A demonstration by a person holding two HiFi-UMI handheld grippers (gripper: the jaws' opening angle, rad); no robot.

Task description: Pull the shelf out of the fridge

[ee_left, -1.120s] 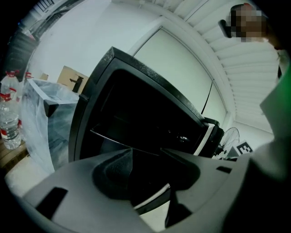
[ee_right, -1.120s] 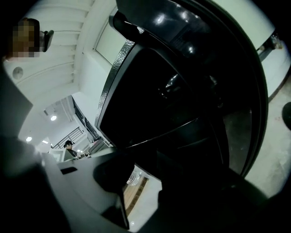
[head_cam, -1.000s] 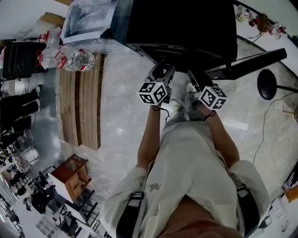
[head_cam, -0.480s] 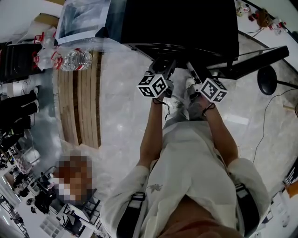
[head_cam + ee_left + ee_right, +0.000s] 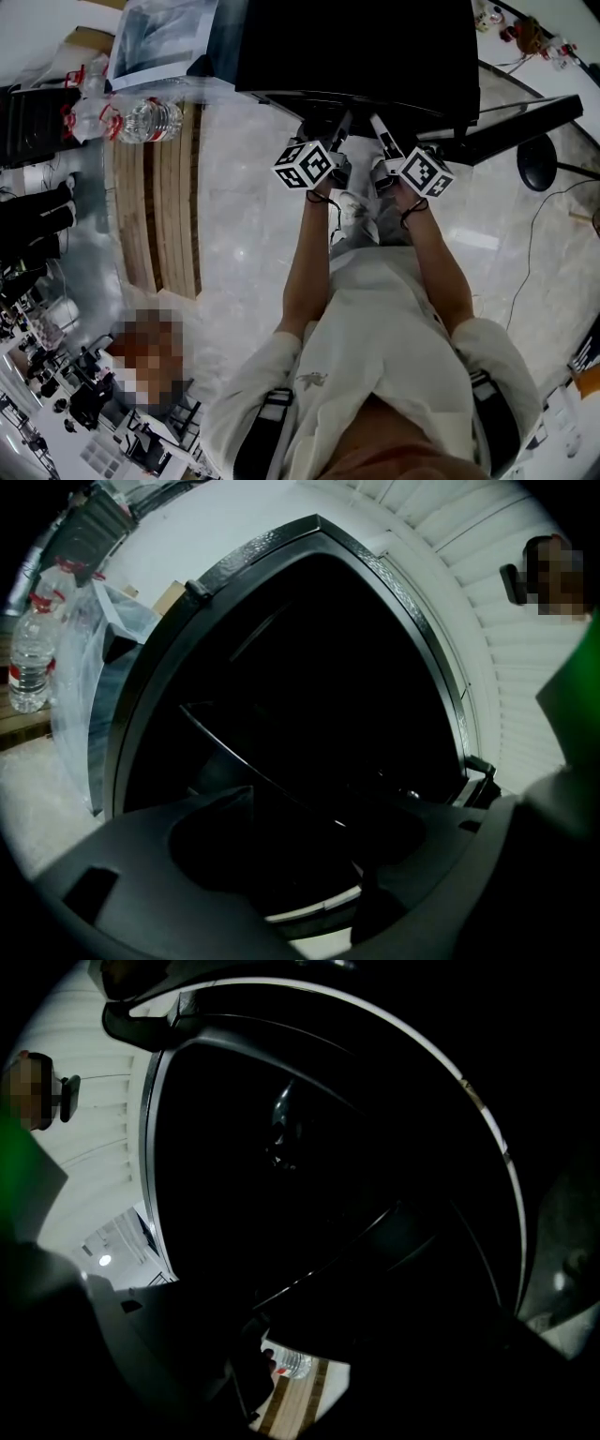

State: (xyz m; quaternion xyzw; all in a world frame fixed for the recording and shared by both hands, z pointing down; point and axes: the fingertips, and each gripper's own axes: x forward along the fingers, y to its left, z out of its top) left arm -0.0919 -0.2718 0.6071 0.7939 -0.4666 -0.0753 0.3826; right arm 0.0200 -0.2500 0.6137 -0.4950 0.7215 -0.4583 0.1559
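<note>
Your left gripper (image 5: pixel 328 131) and right gripper (image 5: pixel 382 131) sit side by side at the mouth of the fridge (image 5: pixel 356 47). Both sets of jaws have just been opening and now stand wide apart, gripping nothing. Straight ahead of each, just inside the dark opening, lies the shelf (image 5: pixel 262 763). Its thin front edge runs crosswise from one gripper to the other, slanting across each gap. Neither hand looks nearer, so it likely calls for an even, two-handed reach forward.

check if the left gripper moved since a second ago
Yes. The left gripper moved closer to the fridge; its jaws have just been opening, with nothing pinched between them.
</note>
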